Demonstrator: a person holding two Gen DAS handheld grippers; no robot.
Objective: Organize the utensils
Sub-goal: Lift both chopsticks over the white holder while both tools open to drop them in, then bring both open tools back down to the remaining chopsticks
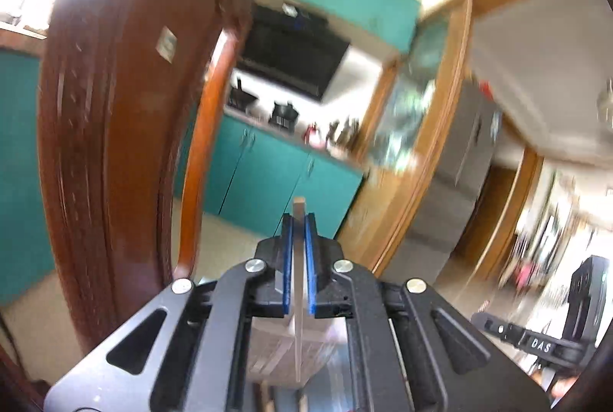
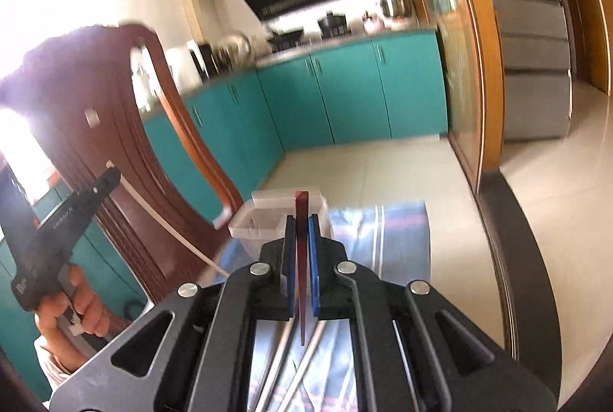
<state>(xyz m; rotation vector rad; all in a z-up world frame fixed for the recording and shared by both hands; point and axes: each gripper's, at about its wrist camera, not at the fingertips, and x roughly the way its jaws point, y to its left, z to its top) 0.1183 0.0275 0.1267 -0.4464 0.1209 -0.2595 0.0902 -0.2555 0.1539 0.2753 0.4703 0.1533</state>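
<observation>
Left wrist view: left gripper (image 1: pixel 299 239) clamped tight on a pale chopstick (image 1: pixel 298 258) standing upright between the blue pads (image 1: pixel 309 274), lifted high in front of a brown chair back (image 1: pixel 126 128), teal cabinets (image 1: pixel 276 178) far behind, pretty blurry. Right wrist view: right gripper (image 2: pixel 301 239) pinched shut on a dark red chopstick (image 2: pixel 301 258), just near of a clear plastic container (image 2: pixel 268 216) on the striped cloth (image 2: pixel 383 239), two more pale sticks (image 2: pixel 285 354) lying underneath, and off left the other gripper (image 2: pixel 109 178) raised with its white stick (image 2: pixel 153 216).

Pale chopstick (image 1: pixel 299 258) held upright, pointing toward 12 o'clock. Dark red chopstick (image 2: pixel 302 258) likewise upright. Clear plastic container (image 2: pixel 268 216) beyond it; metal chopsticks (image 2: pixel 276 362) lying below.
</observation>
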